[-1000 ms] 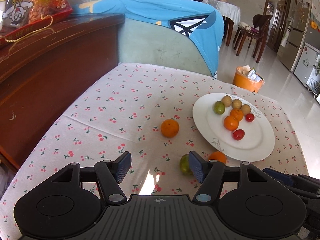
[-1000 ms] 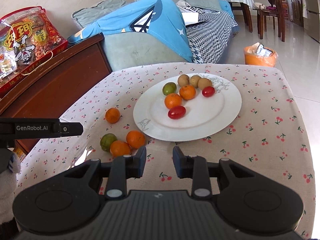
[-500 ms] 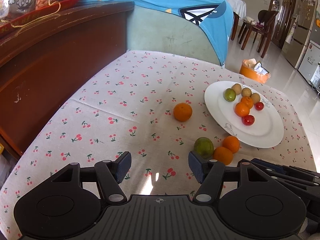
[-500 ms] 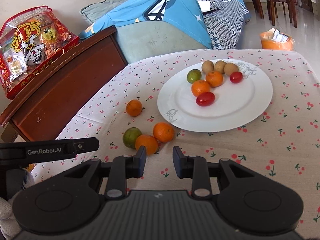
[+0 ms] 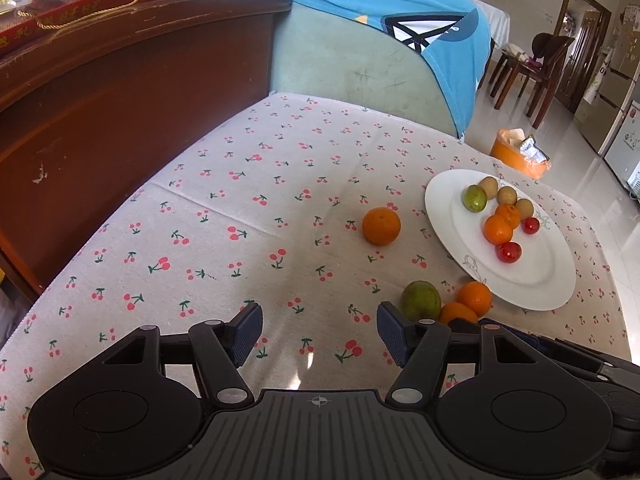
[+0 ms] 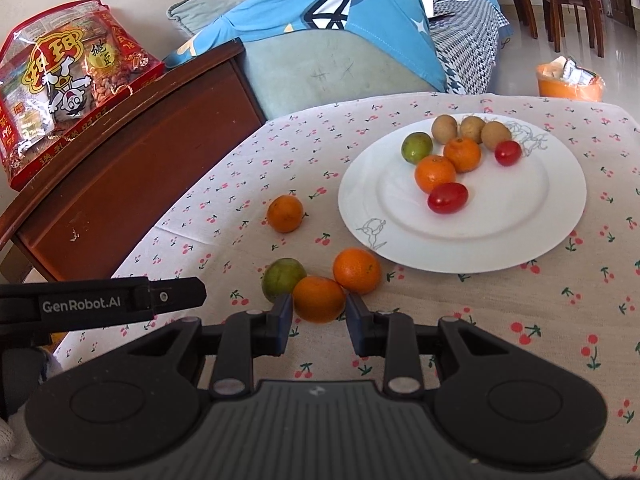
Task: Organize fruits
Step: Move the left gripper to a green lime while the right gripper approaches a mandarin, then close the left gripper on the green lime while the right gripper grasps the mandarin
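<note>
A white plate (image 6: 520, 216) (image 5: 536, 280) on the cherry-print tablecloth holds several fruits: a green one, two oranges, brown ones and red tomatoes. Off the plate lie a lone orange (image 6: 285, 213) (image 5: 381, 226), a green fruit (image 6: 282, 278) (image 5: 420, 301) and two more oranges (image 6: 357, 271) (image 5: 475, 298). My right gripper (image 6: 319, 314) is open, its fingertips on either side of the nearest orange (image 6: 319, 298) without closing on it. My left gripper (image 5: 318, 330) is open and empty, low over the cloth just left of the green fruit.
A dark wooden cabinet (image 5: 100, 120) with a red snack bag (image 6: 60, 80) stands at the left. A sofa with a blue cover (image 6: 340, 40) is behind the table. An orange bin (image 6: 570, 82) sits on the floor beyond.
Both grippers moved forward and lower toward the loose fruit. The right gripper's fingers opened wider and now flank the nearest orange.
</note>
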The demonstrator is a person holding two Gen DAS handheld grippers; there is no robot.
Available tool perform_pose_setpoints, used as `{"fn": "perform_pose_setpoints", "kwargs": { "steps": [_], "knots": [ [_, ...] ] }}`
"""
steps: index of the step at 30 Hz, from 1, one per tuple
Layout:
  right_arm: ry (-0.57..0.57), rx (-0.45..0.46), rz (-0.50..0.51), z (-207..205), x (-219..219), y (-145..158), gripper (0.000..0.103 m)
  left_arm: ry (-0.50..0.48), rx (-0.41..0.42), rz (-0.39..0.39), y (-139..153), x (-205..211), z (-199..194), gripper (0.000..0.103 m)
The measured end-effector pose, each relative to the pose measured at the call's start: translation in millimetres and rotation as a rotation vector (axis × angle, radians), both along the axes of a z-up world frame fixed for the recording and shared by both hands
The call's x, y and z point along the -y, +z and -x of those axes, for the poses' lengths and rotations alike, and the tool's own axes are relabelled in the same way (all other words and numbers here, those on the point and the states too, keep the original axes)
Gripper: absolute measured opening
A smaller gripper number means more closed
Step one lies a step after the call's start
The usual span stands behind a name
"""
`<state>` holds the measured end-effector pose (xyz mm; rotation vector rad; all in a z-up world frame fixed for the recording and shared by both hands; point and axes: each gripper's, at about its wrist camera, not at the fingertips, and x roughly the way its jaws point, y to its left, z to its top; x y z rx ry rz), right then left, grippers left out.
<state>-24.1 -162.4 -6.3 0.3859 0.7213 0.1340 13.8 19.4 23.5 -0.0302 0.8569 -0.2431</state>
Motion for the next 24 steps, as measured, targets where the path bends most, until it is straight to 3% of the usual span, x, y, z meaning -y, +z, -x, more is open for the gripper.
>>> {"fn": "perform_pose_setpoints", "kwargs": {
  "steps": [17, 24],
  "knots": [
    [-0.049, -0.033, 0.034, 21.0, 20.8, 2.4, 0.029, -0.096, 0.015, 0.032, -7.8, 29.3, 1.7, 0.064],
    [-0.094, -0.039, 0.064, 29.3, 33.7, 4.0, 0.029, -0.161, 0.039, -0.002, -14.4, 54.3, 2.4, 0.062]
  ]
}}
